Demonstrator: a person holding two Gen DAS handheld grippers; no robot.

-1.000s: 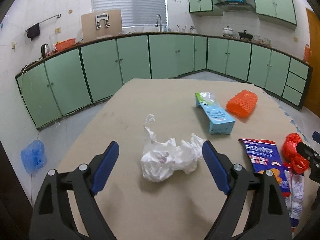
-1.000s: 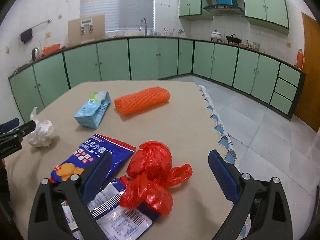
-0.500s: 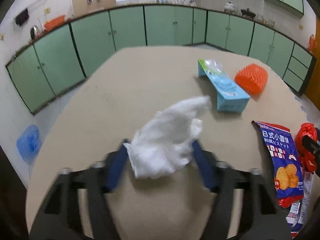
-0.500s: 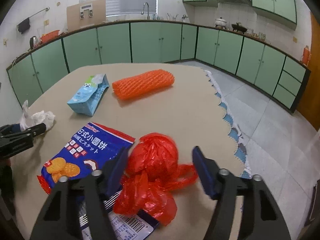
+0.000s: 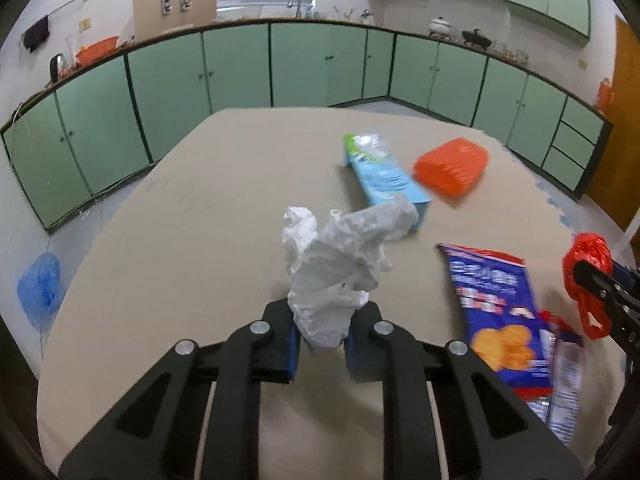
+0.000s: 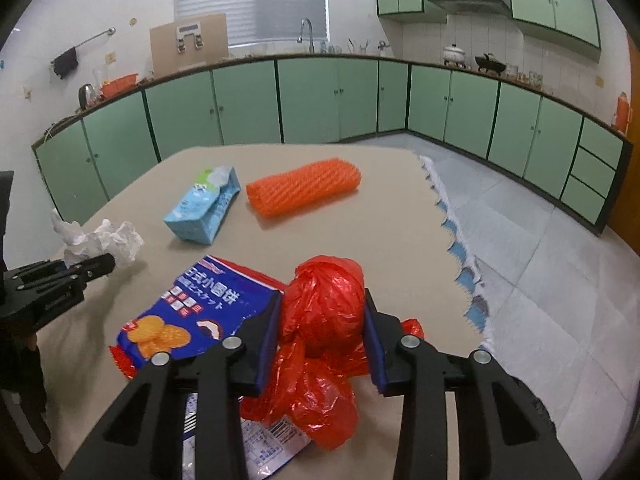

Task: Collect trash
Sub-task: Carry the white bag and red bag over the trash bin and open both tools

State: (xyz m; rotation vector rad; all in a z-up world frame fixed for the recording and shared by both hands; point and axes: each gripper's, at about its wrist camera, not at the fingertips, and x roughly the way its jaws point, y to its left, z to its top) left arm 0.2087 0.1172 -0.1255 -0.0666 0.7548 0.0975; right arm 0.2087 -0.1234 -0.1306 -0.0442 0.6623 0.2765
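A crumpled white plastic bag stands up between the blue pads of my left gripper, whose jaws are closing and pinch its lower end. In the right wrist view that white bag sits at the table's left, with the left gripper's fingertips on it. My right gripper is closing too, and its pads press both sides of a knotted red plastic bag. The left wrist view shows the red bag at the far right.
On the beige table lie a light blue carton, an orange foam net sleeve, a blue biscuit packet and a barcoded wrapper. The table's scalloped right edge drops to tiled floor. A blue bag hangs lower left.
Both grippers went from wide open to closed in. The left one took hold of the white bag, which now stands upright. The right one's pads came onto the red bag.
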